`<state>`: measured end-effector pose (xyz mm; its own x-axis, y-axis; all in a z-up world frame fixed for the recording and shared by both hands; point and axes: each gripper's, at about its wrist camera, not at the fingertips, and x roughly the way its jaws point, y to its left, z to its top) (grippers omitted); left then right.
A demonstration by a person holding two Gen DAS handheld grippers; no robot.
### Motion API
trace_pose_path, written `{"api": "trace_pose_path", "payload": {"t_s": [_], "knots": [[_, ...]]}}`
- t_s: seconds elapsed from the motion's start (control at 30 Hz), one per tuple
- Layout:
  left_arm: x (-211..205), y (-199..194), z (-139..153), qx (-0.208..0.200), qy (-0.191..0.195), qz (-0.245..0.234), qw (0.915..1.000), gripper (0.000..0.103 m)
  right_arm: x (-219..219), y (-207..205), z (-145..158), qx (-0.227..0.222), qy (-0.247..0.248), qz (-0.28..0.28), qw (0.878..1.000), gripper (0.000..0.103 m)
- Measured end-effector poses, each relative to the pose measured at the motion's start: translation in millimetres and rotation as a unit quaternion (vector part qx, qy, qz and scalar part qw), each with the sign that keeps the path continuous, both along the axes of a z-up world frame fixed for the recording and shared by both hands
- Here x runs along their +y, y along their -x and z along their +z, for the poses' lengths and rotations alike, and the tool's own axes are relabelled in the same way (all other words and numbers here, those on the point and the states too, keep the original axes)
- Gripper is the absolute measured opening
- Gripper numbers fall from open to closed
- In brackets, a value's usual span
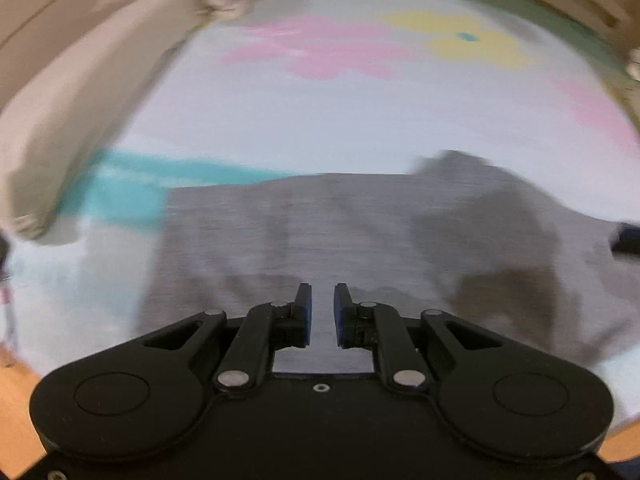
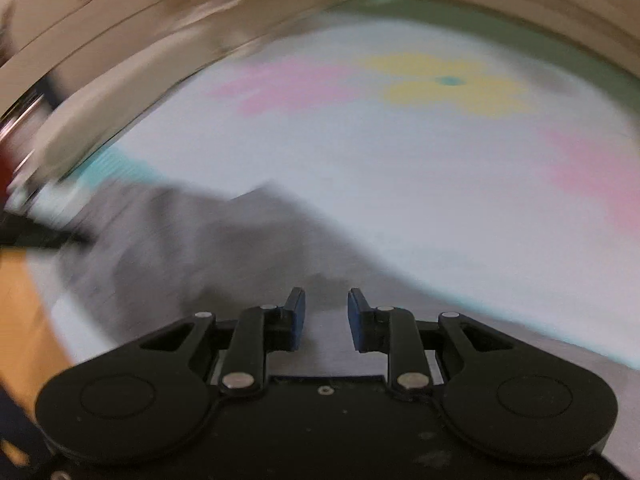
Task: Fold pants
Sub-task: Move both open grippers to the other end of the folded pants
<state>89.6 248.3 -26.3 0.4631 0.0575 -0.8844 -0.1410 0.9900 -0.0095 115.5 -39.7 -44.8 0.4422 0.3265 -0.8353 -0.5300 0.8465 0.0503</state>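
Observation:
Grey pants [image 1: 320, 232] lie folded on a pale sheet with coloured flower prints [image 1: 320, 120]. Both views are motion-blurred. My left gripper [image 1: 323, 308] is over the near part of the pants, jaws slightly apart, with nothing between the blue pads. In the right wrist view the pants [image 2: 192, 248] lie to the left and under my right gripper [image 2: 326, 312], which is open and empty above the grey cloth. The other gripper's dark tip [image 1: 626, 238] shows at the right edge of the left wrist view.
A beige cushion or bolster [image 1: 72, 120] lies along the left of the sheet. Wooden floor [image 2: 28, 320] shows at the lower left. The sheet [image 2: 400, 180] stretches far ahead with pink and yellow flower prints.

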Motion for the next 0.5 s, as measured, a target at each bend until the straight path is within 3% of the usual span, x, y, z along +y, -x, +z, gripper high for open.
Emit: {"api": "trace_pose_path", "payload": {"t_s": [0.13, 0.27, 0.37, 0.5], "knots": [[44, 2, -8, 0.003, 0.003, 0.075, 0.9972, 0.02, 52, 25, -26, 0.035, -0.001, 0.084, 0.996, 0.026], [77, 5, -21, 0.012, 0.058, 0.129, 0.9899, 0.02, 84, 41, -48, 0.05, 0.002, 0.137, 0.989, 0.026], [79, 3, -27, 0.021, 0.081, 0.133, 0.9876, 0.024, 99, 58, -57, 0.029, 0.012, 0.192, 0.981, 0.026], [75, 4, -25, 0.019, 0.046, 0.133, 0.9899, 0.024, 108, 76, -66, -0.019, 0.027, 0.25, 0.968, 0.029]]}}
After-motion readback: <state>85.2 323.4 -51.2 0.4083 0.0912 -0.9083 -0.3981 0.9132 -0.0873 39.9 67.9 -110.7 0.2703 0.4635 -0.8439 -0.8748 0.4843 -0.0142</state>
